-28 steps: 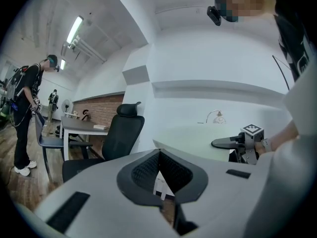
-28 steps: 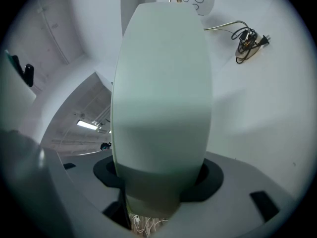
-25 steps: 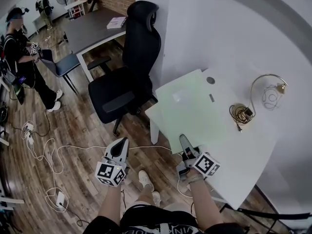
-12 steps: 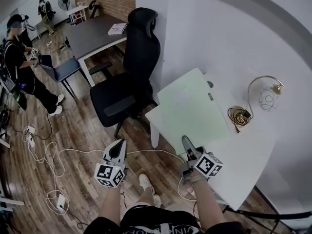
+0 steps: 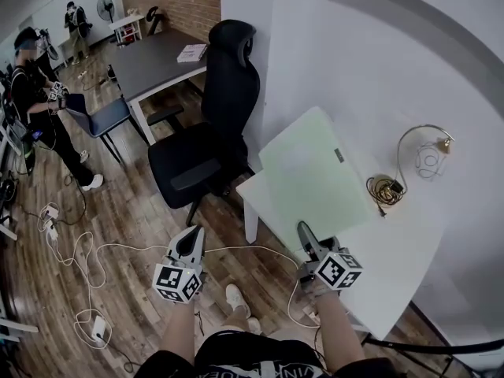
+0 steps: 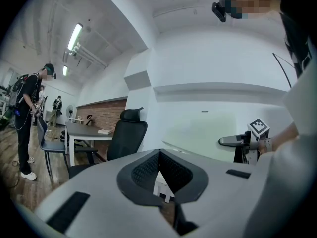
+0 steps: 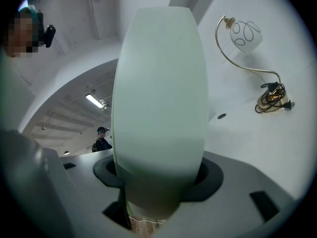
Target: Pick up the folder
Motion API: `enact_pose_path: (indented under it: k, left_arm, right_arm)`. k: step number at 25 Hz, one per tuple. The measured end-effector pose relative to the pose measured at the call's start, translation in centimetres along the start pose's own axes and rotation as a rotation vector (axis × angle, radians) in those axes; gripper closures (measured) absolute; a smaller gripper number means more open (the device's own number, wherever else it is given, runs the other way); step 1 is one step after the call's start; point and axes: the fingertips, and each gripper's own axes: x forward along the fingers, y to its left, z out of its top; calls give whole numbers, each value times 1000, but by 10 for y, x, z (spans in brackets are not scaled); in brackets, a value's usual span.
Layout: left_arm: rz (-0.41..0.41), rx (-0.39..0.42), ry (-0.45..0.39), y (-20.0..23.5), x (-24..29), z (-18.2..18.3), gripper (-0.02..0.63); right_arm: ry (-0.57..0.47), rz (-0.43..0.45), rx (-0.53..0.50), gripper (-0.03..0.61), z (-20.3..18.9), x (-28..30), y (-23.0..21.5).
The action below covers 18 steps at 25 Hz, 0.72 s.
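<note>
A large pale green folder [image 5: 315, 176] is tilted up off the white table [image 5: 394, 250], its far edge raised toward the wall. My right gripper [image 5: 303, 231] is shut on its near edge; in the right gripper view the folder [image 7: 158, 83] rises from between the jaws [image 7: 154, 198] and fills the middle. My left gripper [image 5: 192, 235] hangs over the wooden floor left of the table, shut with nothing in it [image 6: 161, 195]. From the left gripper view I see the folder [image 6: 203, 133] and the right gripper [image 6: 233, 141] off to the right.
A small lamp [image 5: 429, 152] with a coiled cord [image 5: 384, 186] sits at the table's far right by the wall. A black office chair [image 5: 209, 132] stands left of the table, a grey desk [image 5: 153, 57] behind it. A person [image 5: 35, 101] stands far left. Cables [image 5: 71, 250] trail across the floor.
The right gripper has risen a little and rolled, and the folder has tipped up from lying flat on the table. The left gripper has stayed put.
</note>
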Motion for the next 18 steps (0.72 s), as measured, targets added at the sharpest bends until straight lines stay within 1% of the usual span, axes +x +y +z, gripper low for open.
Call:
enact_pose_path:
  k: [8,18]
  left_arm:
    - [17,6,-14,-2,-10,8,600]
    - [39,7,-33,-2,-22,16,600]
  right_arm:
    - [-16,-9,-81,288,9,-12,0]
    - [-28,-23,-236,288,19,-24,6]
